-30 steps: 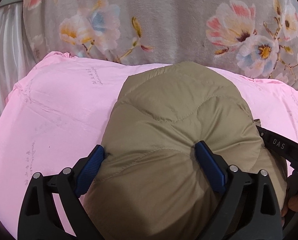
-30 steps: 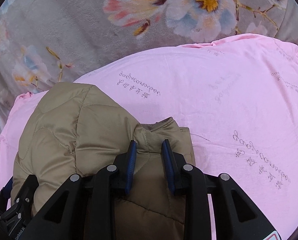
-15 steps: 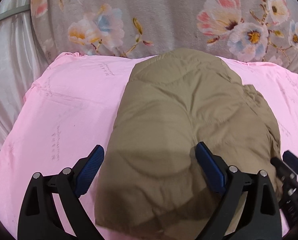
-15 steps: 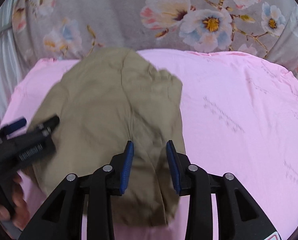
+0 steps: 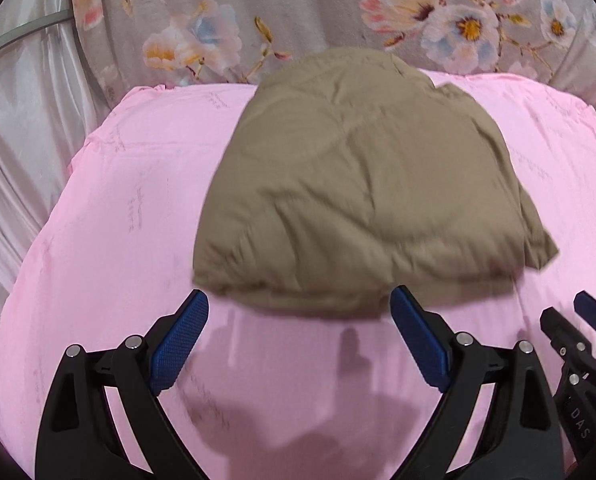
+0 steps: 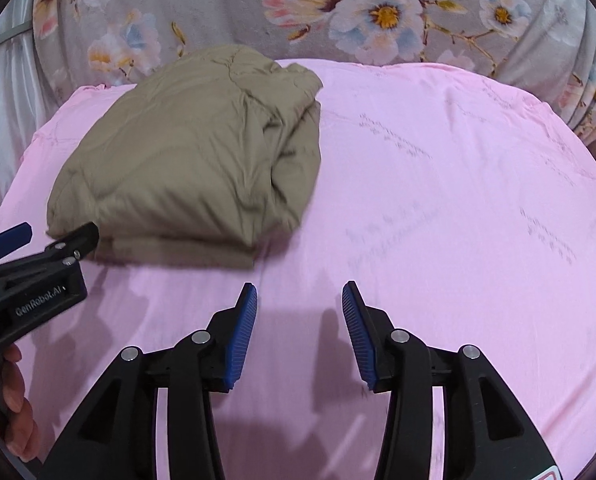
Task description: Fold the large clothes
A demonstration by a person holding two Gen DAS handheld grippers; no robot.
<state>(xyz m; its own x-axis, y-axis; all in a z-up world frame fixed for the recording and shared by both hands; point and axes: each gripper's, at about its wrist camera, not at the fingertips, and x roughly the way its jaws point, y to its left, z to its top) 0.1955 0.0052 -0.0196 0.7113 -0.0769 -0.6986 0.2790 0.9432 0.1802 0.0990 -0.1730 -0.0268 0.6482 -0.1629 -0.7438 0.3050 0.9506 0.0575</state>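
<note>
A khaki quilted jacket [image 5: 357,184] lies folded into a compact bundle on the pink sheet [image 5: 110,240]. In the right wrist view the jacket [image 6: 194,160] sits at the left of the sheet [image 6: 437,184]. My left gripper [image 5: 299,312] is open and empty, just in front of the bundle's near edge. My right gripper [image 6: 299,300] is open and empty, to the right of the bundle and nearer than it. The left gripper [image 6: 38,240] also shows at the left edge of the right wrist view, and the right gripper [image 5: 577,320] at the right edge of the left wrist view.
A grey floral blanket [image 5: 298,12] lies behind the pink sheet, also in the right wrist view [image 6: 337,8]. A pale shiny curtain [image 5: 18,120] hangs at the left. A person's fingers [image 6: 14,420] hold the left gripper's handle.
The right gripper let go of the jacket and opened. Both grippers drew back from the bundle, which now lies free on the sheet.
</note>
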